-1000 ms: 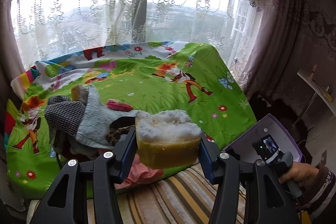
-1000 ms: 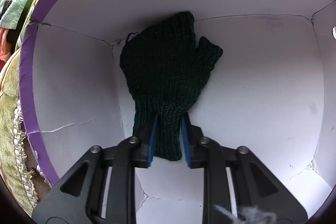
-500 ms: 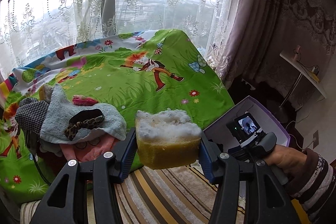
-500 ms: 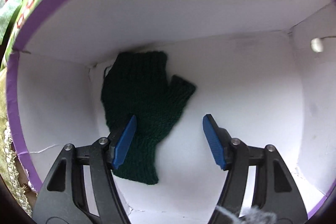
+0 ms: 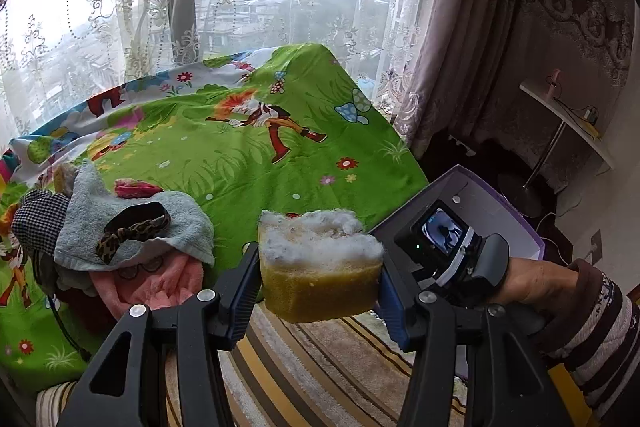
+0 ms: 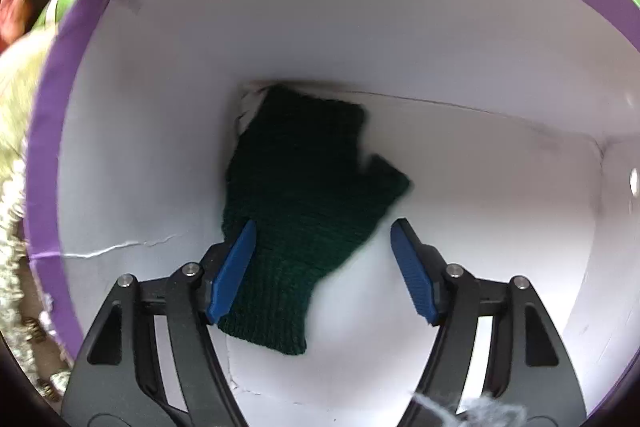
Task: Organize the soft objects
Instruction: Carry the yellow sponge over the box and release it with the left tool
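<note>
A purple-rimmed white box (image 6: pixel 160 155) is seen from inside by the right wrist camera. One dark green knitted fingerless glove (image 6: pixel 304 211) is found lying flat on its floor, its finger end tucked into a far corner. The right claw (image 6: pixel 324 267) is spread wide above the glove's cuff, gripping nothing. The left claw (image 5: pixel 320 283) is clamped on a yellow sponge (image 5: pixel 320 267) with a white fluffy top, held above a striped rug (image 5: pixel 304 367). A heap of cloths (image 5: pixel 120 243) is noted on the cartoon-print green blanket (image 5: pixel 248 155).
</note>
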The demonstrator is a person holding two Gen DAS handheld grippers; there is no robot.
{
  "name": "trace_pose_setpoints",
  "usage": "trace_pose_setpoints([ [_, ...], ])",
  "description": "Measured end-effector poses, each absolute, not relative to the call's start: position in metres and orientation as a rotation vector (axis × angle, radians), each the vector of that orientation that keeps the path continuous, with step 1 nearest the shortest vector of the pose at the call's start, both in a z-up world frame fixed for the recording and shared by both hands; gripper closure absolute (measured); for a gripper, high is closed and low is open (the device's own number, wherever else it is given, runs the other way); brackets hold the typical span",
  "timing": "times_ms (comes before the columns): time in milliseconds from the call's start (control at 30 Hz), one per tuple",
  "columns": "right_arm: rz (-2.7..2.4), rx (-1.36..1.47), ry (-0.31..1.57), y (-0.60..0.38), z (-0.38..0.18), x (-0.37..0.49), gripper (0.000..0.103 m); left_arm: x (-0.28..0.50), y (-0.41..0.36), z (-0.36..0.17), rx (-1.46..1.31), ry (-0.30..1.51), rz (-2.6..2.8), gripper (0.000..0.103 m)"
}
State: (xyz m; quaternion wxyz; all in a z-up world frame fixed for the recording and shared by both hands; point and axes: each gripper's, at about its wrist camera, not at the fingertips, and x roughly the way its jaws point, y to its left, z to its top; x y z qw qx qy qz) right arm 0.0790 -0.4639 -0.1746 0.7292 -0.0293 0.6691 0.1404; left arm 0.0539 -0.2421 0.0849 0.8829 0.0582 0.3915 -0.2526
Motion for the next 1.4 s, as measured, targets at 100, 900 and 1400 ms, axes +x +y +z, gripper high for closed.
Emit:
trace_pose_setpoints([
  [100, 0.267, 0.012, 1.427, -0.491, -0.161, 0.074, 0.024, 0.047, -0.258, 0.081, 0.145, 0.827, -0.611, 0.048],
  [900, 0.016, 0.322, 1.081, -0.570, -0.040, 0.006, 0.016, 0.006, -0.410, -0.013, 0.601, 1.152, -1.030, 0.044],
  [1400, 0.086, 0.260, 1.086, -0.544, -0.035, 0.015, 0.016, 0.017, -0.368, 0.003, 0.439, 1.146, -0.987, 0.018],
])
